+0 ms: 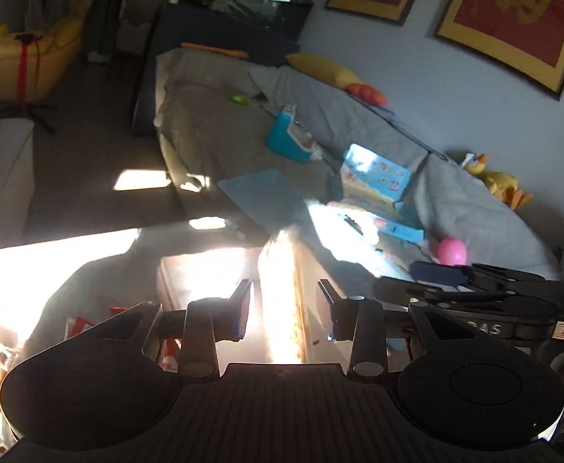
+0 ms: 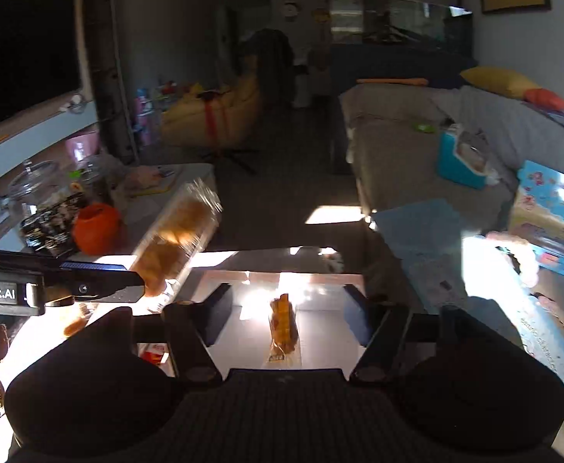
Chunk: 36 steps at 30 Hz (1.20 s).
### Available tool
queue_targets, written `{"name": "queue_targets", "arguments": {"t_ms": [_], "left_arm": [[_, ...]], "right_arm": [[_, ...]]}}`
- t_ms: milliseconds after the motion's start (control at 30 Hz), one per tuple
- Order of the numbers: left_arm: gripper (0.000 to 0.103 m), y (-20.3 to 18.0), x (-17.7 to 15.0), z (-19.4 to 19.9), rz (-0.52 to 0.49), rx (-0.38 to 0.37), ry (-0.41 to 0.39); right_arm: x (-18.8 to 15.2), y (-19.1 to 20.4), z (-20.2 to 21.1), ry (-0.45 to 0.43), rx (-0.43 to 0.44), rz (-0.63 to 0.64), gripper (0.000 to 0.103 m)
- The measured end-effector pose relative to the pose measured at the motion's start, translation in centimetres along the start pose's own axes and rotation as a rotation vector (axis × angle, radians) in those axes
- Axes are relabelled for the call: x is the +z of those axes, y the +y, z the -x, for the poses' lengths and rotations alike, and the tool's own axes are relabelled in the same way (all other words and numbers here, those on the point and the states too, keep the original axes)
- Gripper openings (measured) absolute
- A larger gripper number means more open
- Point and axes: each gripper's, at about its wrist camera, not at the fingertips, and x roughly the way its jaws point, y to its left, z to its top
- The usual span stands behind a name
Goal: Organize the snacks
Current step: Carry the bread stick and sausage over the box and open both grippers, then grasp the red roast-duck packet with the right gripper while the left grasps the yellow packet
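In the right wrist view my left gripper (image 2: 139, 283) comes in from the left and is shut on a clear packet of golden pastries (image 2: 179, 237), held tilted above the table. In the left wrist view that packet (image 1: 282, 301) stands between the left gripper's (image 1: 283, 303) fingers, washed out by sunlight. My right gripper (image 2: 285, 301) is open and empty above a white box (image 2: 320, 332); a small orange snack packet (image 2: 283, 332) lies in the box between the jaws. The right gripper also shows in the left wrist view (image 1: 440, 281).
Red and white snack packets (image 1: 77, 326) lie at lower left. An orange bowl (image 2: 96, 227), a dark packet (image 2: 52, 223) and glass jars (image 2: 38, 185) stand at the left. A grey sofa (image 2: 397, 162) with a blue box (image 2: 461, 162) and books is on the right.
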Motion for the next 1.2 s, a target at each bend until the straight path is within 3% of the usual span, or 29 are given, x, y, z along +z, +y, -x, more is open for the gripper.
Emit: {"name": "queue_targets", "arguments": {"t_ms": [100, 200, 300, 367, 467, 600, 800, 900, 1067, 1200], "left_arm": [[0.040, 2.0, -2.1, 1.0, -0.001, 0.079, -0.008], [0.040, 5.0, -4.1, 2.3, 0.008, 0.228, 0.015], [0.040, 8.1, -5.1, 4.1, 0.008, 0.425, -0.019], [0.039, 10.2, -5.6, 5.3, 0.062, 0.494, -0.022], [0.039, 12.2, -6.8, 6.8, 0.137, 0.470, -0.025], [0.039, 12.5, -9.0, 9.1, 0.156, 0.436, -0.051], [0.040, 9.0, -12.2, 9.2, 0.111, 0.294, -0.054], [0.040, 8.5, -12.5, 8.1, 0.064, 0.304, -0.011], [0.039, 9.2, -13.5, 7.9, 0.098, 0.321, 0.007], [0.040, 9.8, -14.3, 8.6, 0.104, 0.360, -0.005]], "right_arm": [[-2.9, -1.1, -0.2, 0.047, 0.023, 0.000, 0.074], [-6.1, -0.7, -1.0, 0.113, 0.046, 0.014, 0.074], [-8.5, 0.9, -1.5, 0.171, 0.124, 0.027, 0.074], [-9.5, 2.3, -1.8, 0.186, 0.178, 0.050, 0.074], [-9.7, 3.8, -2.2, 0.166, 0.179, 0.055, 0.074], [-8.1, 3.6, -2.9, 0.144, 0.214, 0.000, 0.074], [-5.6, 2.8, -2.8, 0.084, 0.201, -0.034, 0.074], [-5.4, 2.7, -5.2, 0.138, 0.185, -0.051, 0.074], [-6.6, 3.5, -8.6, 0.215, 0.223, -0.106, 0.074], [-7.1, 5.7, -7.0, 0.149, 0.255, -0.059, 0.074]]}}
